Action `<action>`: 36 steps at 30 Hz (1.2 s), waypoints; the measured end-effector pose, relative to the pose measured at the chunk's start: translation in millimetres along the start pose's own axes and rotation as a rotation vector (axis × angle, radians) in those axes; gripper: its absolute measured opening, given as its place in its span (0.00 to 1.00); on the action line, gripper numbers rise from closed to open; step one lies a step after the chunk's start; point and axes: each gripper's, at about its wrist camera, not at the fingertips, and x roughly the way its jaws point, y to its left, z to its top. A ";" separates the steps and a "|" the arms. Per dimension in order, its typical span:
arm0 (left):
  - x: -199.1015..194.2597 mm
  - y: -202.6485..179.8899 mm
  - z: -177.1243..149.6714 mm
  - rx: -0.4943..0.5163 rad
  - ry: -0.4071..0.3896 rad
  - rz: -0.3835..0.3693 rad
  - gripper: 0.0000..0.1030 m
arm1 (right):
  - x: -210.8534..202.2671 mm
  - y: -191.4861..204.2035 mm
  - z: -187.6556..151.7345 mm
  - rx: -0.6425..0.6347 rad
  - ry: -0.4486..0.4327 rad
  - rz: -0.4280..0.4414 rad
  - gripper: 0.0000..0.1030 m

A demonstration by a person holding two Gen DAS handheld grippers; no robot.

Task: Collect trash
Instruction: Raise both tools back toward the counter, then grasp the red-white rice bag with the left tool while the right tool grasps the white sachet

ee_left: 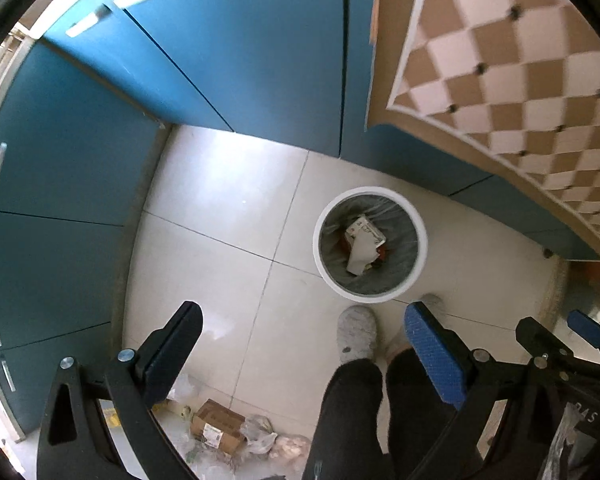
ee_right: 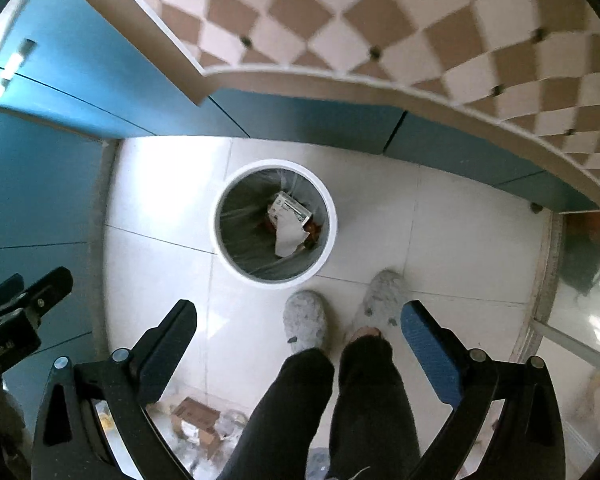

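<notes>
Left gripper [ee_left: 302, 356]: hanging spread wide, holding nothing.
Right gripper [ee_right: 298, 354]: likewise spread, holding nothing.
Crushed brown cardboard box [ee_left: 219, 426]: lying among clear plastic wrappers [ee_left: 260, 434] on the white tiled floor [ee_left: 220, 216], beside blue cabinets [ee_left: 52, 184].
Handling: likely light, stiff; pinching an edge seems best.
White round bin [ee_left: 370, 245]: standing near.

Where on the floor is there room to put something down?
Bare tiles lie between the blue cabinets and the white bin. More bare floor sits right of the bin, below the counter. It is crowded near the cardboard box and plastic bags, and around the slippers.
</notes>
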 end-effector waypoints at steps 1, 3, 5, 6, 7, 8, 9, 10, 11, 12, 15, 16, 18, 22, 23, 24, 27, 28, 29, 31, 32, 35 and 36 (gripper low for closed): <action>-8.4 0.7 -0.3 -0.002 -0.002 -0.006 1.00 | -14.8 1.3 -2.4 0.000 -0.007 0.005 1.00; -36.1 3.0 -2.4 -0.009 -0.015 -0.032 1.00 | -50.3 3.4 -7.6 0.001 -0.023 0.020 1.00; -61.8 1.4 -3.6 -0.012 -0.036 -0.061 1.00 | -83.9 5.0 -10.8 0.003 -0.039 0.043 1.00; -77.4 0.8 -2.7 -0.012 -0.052 -0.086 1.00 | -93.3 5.1 -13.5 0.006 -0.044 0.051 1.00; -85.1 -4.1 -3.0 -0.012 -0.065 -0.106 1.00 | -111.4 2.9 -15.3 0.017 -0.050 0.068 1.00; -95.4 -6.7 -0.9 -0.012 -0.076 -0.127 1.00 | -126.4 0.2 -17.4 0.033 -0.059 0.083 1.00; -107.3 -11.7 3.1 -0.012 -0.091 -0.158 1.00 | -145.9 -6.0 -19.1 0.054 -0.074 0.103 1.00; -117.8 -21.5 7.2 -0.007 -0.110 -0.194 1.00 | -159.1 -12.2 -19.9 0.069 -0.089 0.111 1.00; -125.0 -30.1 11.1 -0.002 -0.124 -0.215 1.00 | -176.7 -23.3 -21.0 0.098 -0.117 0.119 1.00; -131.1 -40.7 16.5 0.002 -0.133 -0.240 1.00 | -192.3 -35.8 -21.9 0.129 -0.143 0.134 1.00; -144.4 -93.2 41.2 0.037 -0.140 -0.391 0.99 | -229.8 -83.1 -24.9 0.237 -0.214 0.149 1.00; -145.5 -106.5 46.8 0.046 -0.134 -0.419 0.99 | -239.2 -99.2 -26.2 0.272 -0.234 0.149 1.00; -140.7 -151.6 65.1 0.062 -0.101 -0.525 0.99 | -254.0 -138.7 -28.1 0.354 -0.273 0.135 1.00; -115.1 -220.3 95.1 0.026 0.000 -0.676 0.99 | -269.6 -212.9 -28.2 0.497 -0.304 0.111 1.00; -109.7 -231.2 99.4 0.011 0.017 -0.694 0.99 | -271.8 -232.7 -27.5 0.530 -0.309 0.107 1.00; -102.5 -243.1 105.2 -0.009 0.034 -0.712 0.99 | -269.3 -246.4 -27.2 0.548 -0.308 0.100 1.00; -85.6 -269.5 118.6 -0.077 0.076 -0.732 0.98 | -268.5 -295.3 -22.3 0.604 -0.300 0.083 1.00; -80.5 -277.2 121.6 -0.099 0.085 -0.729 0.97 | -268.1 -307.1 -20.2 0.608 -0.297 0.078 1.00; -78.3 -281.5 123.7 -0.109 0.083 -0.728 0.96 | -267.9 -320.5 -17.4 0.611 -0.292 0.070 1.00; -78.5 -286.9 126.6 -0.122 0.072 -0.708 0.76 | -264.0 -339.9 -8.6 0.613 -0.278 0.066 1.00; -78.7 -289.8 127.8 -0.129 0.067 -0.700 0.72 | -260.9 -350.1 -2.6 0.613 -0.271 0.065 1.00; -89.8 -291.0 125.2 -0.151 0.025 -0.669 0.47 | -253.9 -369.3 16.5 0.613 -0.263 0.070 1.00; -95.8 -291.2 123.2 -0.151 0.008 -0.644 0.34 | -253.3 -375.8 25.5 0.607 -0.260 0.072 1.00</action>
